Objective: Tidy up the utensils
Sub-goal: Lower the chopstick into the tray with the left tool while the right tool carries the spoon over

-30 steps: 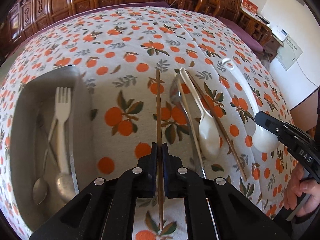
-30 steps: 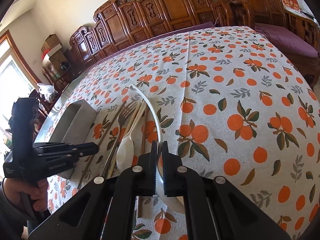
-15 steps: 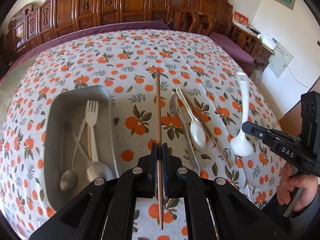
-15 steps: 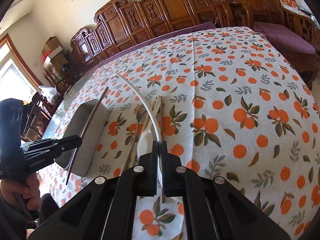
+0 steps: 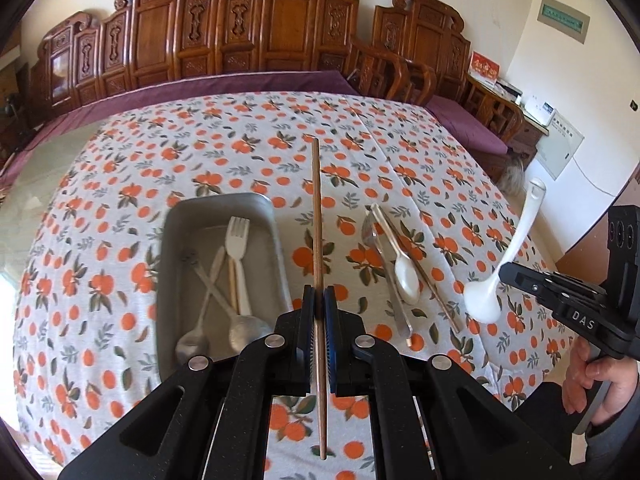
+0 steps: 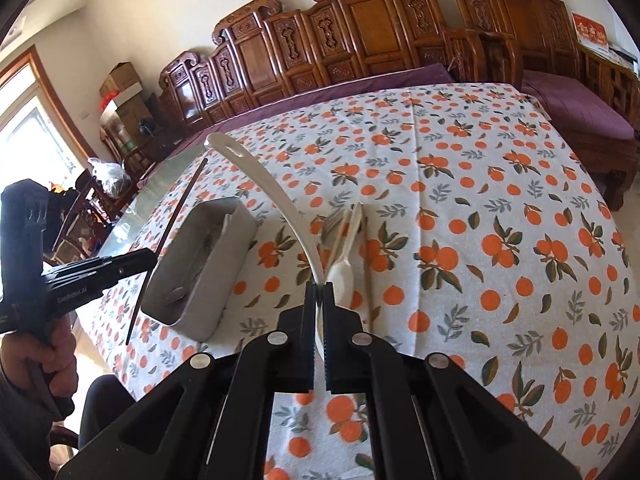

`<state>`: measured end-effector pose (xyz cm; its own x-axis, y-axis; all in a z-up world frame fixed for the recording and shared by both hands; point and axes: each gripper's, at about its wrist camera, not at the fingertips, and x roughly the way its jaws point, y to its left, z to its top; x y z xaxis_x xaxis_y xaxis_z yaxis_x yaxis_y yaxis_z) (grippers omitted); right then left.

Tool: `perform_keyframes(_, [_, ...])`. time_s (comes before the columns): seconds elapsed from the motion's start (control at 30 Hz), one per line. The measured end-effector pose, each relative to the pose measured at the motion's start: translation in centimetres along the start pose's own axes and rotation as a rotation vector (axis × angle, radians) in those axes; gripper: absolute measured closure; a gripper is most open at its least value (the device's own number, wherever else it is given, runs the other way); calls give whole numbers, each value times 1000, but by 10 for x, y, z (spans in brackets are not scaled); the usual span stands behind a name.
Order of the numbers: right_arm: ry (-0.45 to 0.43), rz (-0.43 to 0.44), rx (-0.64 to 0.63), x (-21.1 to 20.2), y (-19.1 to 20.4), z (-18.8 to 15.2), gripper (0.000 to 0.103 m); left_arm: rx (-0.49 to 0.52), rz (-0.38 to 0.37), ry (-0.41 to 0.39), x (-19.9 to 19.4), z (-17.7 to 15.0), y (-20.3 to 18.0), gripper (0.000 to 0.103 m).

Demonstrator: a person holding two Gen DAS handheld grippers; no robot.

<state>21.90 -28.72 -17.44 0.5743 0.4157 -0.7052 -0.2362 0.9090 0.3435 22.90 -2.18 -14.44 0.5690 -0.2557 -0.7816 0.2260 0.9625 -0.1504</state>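
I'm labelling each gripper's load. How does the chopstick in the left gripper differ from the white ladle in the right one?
The chopstick is a thin, straight brown stick; the white ladle has a curved handle ending in a round bowl. The left gripper clamps the chopstick partway along, with length showing both ahead of and behind the pads; the right gripper pinches the ladle near its bowl. Both are held clear of the tablecloth.

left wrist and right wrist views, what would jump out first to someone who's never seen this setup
Most striking are the two held utensils: the left gripper is shut on a brown chopstick, and the right gripper is shut on a white ladle, both above the orange-print tablecloth. To the left sits a metal tray already holding a white fork and spoons, while a few utensils remain on the cloth between tray and ladle.
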Motion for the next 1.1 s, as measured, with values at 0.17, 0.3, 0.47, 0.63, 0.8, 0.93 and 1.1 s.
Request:
perform_keyframes(0.17, [2,24,-32,-2,21,-2,99,-14,36,3,-1,0,23,99])
perform_keyframes(0.3, [5,54,-61,1,41,-1,99,-23,76,24,9,4,44,99])
perform_keyframes(0.47, [3,89,-82,5,62,3,99,-5,107,67,33,7,60,99])
perform_keyframes(0.63, [6,115,-92,11,76,8,99,6,119,104,57,6,64,99])
perform_keyframes(0.8, [15,122,-105,17,81,11,99,9,130,128,76,6,69,99])
perform_keyframes(0.93, [26,126,-116,24,88,15,99,12,136,148,86,4,73,99])
perform_keyframes(1.1, [37,131,-132,32,100,17,99,-7,141,153,87,2,82,99])
